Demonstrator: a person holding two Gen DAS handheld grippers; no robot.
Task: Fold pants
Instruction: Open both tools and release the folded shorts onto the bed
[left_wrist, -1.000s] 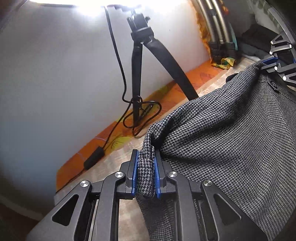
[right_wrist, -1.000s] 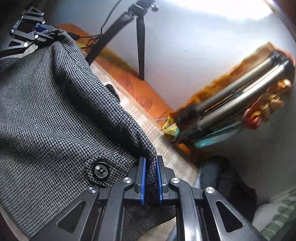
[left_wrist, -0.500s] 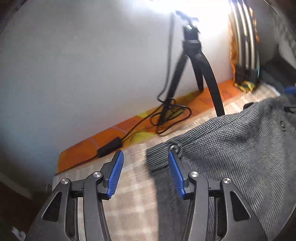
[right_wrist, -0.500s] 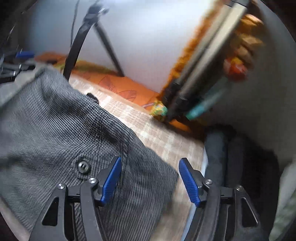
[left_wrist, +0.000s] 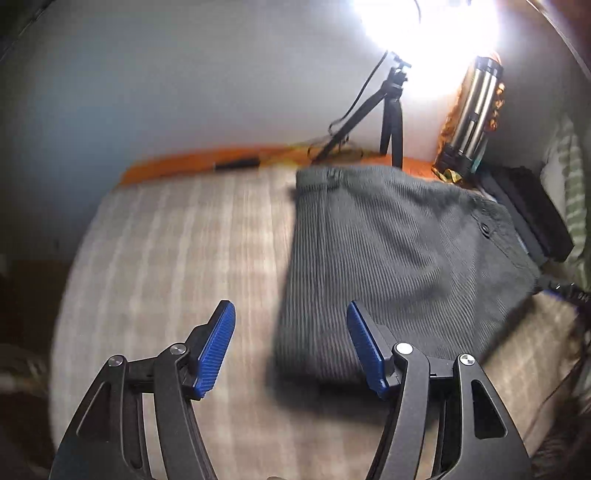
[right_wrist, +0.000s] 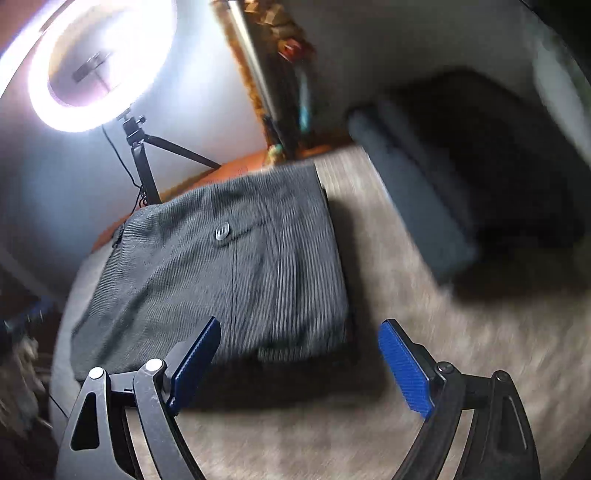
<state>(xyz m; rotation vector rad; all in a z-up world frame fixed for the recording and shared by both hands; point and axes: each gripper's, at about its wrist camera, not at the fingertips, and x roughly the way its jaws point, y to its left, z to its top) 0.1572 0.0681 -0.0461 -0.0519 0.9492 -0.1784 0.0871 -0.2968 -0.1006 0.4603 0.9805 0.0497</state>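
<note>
The grey houndstooth pants (left_wrist: 399, 258) lie folded into a thick rectangle on the beige checked surface (left_wrist: 166, 258). A dark button (right_wrist: 222, 233) shows on the top layer. My left gripper (left_wrist: 290, 343) is open and empty, raised above the near left corner of the pants. In the right wrist view the pants (right_wrist: 229, 273) lie ahead and to the left. My right gripper (right_wrist: 299, 363) is open and empty above their near right corner. Both views are blurred by motion.
A lit ring light (right_wrist: 99, 59) on a black tripod (left_wrist: 388, 110) stands by the far wall with its cable. Folded metal stand legs (left_wrist: 476, 110) lean in the corner. Black bags (right_wrist: 461, 177) lie to the right. An orange cloth (left_wrist: 207, 164) runs along the wall.
Both grippers have let go of the pants, opened and pulled back and up. The pants now lie flat and folded on the surface.
</note>
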